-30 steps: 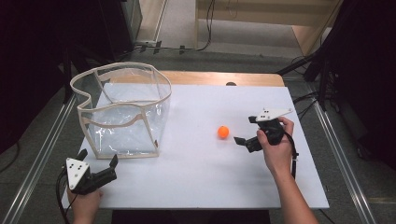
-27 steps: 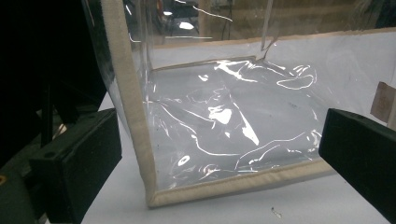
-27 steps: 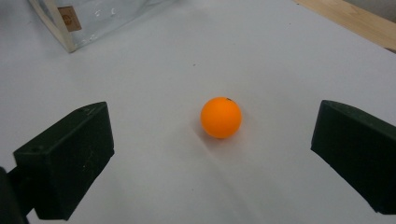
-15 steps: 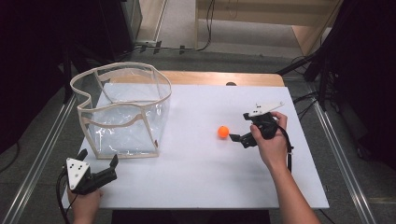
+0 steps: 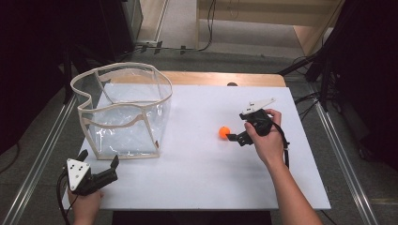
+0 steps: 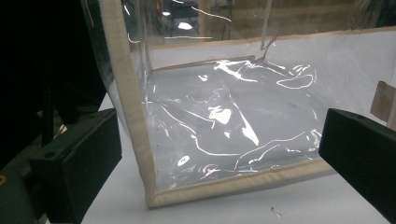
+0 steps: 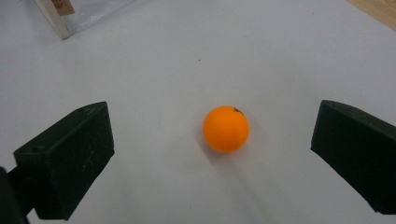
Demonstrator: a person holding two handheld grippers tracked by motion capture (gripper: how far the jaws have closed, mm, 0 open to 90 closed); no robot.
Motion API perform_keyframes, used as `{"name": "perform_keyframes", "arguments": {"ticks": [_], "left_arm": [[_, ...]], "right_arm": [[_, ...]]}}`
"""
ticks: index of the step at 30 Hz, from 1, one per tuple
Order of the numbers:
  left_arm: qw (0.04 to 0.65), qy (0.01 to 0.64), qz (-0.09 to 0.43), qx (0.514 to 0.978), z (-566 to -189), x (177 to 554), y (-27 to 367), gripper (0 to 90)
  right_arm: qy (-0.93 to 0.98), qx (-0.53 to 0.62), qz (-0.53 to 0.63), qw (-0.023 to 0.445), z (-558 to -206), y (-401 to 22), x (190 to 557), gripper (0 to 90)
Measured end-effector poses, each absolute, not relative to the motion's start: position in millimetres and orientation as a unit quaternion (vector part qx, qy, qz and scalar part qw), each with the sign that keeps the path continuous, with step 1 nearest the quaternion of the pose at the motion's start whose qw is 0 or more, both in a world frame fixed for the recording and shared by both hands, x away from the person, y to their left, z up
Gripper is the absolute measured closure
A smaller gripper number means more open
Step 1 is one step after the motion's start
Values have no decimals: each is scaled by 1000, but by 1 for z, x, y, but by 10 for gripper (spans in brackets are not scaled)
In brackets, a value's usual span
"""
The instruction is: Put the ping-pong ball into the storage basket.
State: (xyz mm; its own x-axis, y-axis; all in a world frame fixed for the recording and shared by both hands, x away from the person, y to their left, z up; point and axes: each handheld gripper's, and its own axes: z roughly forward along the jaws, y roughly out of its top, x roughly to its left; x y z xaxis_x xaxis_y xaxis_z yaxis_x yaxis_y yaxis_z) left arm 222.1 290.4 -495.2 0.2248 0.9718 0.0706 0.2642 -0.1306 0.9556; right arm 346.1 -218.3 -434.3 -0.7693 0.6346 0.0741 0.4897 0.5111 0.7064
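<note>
Right gripper (image 5: 233, 137) at centre-right of the high view, jaws spread wide, nothing held. Ball (image 7: 225, 128) sits on the table (image 5: 202, 187) between them, slightly right of centre, no contact. Open table all round. Left gripper (image 5: 99, 171) lower left, also spread and empty, near the bag (image 5: 123, 110) corner.

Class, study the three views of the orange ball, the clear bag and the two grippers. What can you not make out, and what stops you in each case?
- Orange ball: the small dark mark at its top is too small to read, right gripper view.
- Clear bag: its top is cut off by the frame edge, left gripper view.
- Right gripper: whether a jaw touches the ball, too small, high view.
</note>
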Motion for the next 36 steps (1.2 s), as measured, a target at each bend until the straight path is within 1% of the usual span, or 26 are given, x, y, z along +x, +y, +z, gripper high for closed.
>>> {"name": "perform_keyframes", "arguments": {"ticks": [32, 33, 34, 36], "left_arm": [[451, 479, 395, 641, -495, 222, 290, 0], [450, 479, 395, 642, -495, 222, 290, 0], [450, 479, 396, 642, -495, 222, 289, 0], [448, 479, 397, 643, -495, 222, 289, 0]], "right_arm": [[898, 337, 279, 47, -456, -196, 378, 0], [899, 336, 275, 47, -456, -196, 378, 1], [899, 337, 275, 48, -457, -195, 379, 38], [901, 338, 268, 50, -457, -193, 380, 45]]}}
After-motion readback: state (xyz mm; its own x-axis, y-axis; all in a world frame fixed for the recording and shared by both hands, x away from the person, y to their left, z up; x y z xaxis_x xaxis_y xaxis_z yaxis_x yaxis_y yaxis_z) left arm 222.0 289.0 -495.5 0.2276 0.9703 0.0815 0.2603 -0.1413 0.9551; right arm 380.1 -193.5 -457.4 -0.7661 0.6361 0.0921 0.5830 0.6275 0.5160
